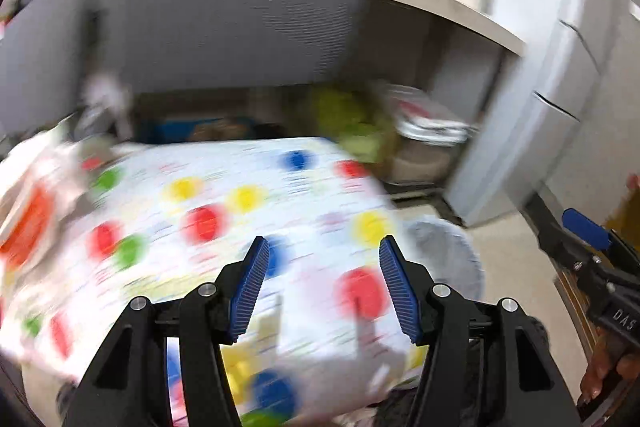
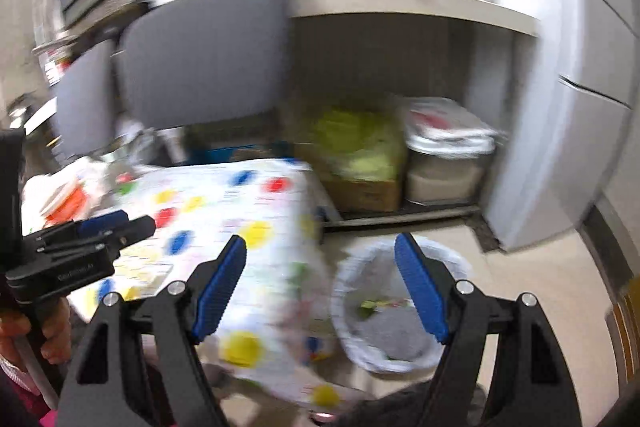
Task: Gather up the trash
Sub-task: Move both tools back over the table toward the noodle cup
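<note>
A small table under a white cloth with coloured dots [image 1: 224, 211] fills the left wrist view; it also shows in the right wrist view [image 2: 224, 211]. My left gripper [image 1: 324, 247] is open and empty above the cloth. My right gripper [image 2: 320, 247] is open and empty above the floor, over the table's right edge. A bin lined with a white bag [image 2: 384, 331] stands on the floor right of the table, with green and coloured scraps [image 2: 372, 307] inside. A crumpled white and orange wrapper [image 2: 68, 199] lies at the table's far left; it also shows in the left wrist view [image 1: 28, 227].
A grey chair back [image 2: 204, 55] stands behind the table. Under a counter are a box with a green bag [image 2: 360, 155] and a white-lidded container [image 2: 448, 155]. A white cabinet [image 2: 560, 107] is on the right. The views are motion-blurred.
</note>
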A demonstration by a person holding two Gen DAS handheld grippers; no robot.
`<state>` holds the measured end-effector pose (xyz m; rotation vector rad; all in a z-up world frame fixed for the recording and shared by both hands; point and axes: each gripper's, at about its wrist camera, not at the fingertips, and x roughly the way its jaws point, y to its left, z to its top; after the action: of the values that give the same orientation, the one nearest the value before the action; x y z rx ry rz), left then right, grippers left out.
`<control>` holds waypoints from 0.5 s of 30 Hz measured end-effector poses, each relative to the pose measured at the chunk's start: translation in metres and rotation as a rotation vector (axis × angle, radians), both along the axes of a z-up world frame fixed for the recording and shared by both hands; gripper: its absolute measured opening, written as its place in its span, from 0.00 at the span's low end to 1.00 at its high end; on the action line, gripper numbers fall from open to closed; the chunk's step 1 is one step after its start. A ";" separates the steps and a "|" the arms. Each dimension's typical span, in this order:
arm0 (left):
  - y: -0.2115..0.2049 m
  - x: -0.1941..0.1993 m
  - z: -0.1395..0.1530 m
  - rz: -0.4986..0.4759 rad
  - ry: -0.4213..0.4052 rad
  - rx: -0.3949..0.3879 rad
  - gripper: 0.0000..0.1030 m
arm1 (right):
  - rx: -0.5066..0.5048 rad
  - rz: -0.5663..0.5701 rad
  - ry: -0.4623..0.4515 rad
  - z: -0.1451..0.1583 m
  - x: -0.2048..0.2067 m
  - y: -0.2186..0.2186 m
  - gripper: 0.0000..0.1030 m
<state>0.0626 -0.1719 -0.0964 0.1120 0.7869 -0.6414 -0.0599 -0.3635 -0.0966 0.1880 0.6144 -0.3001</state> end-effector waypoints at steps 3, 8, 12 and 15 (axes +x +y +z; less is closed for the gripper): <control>0.065 0.009 0.003 0.166 -0.028 0.038 0.57 | -0.003 0.127 0.007 0.002 0.032 0.042 0.73; 0.158 0.025 0.008 0.389 -0.043 0.030 0.57 | -0.014 0.339 0.024 0.003 0.089 0.117 0.73; 0.223 0.040 0.012 0.537 -0.051 0.016 0.57 | -0.035 0.470 0.025 0.006 0.131 0.171 0.73; 0.259 0.054 0.014 0.621 -0.057 0.023 0.57 | -0.053 0.554 0.019 0.009 0.165 0.208 0.73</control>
<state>0.1165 0.0874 -0.0822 -0.0928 0.7234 -0.0404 0.1050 -0.1556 -0.0875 -0.0396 0.6511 0.2170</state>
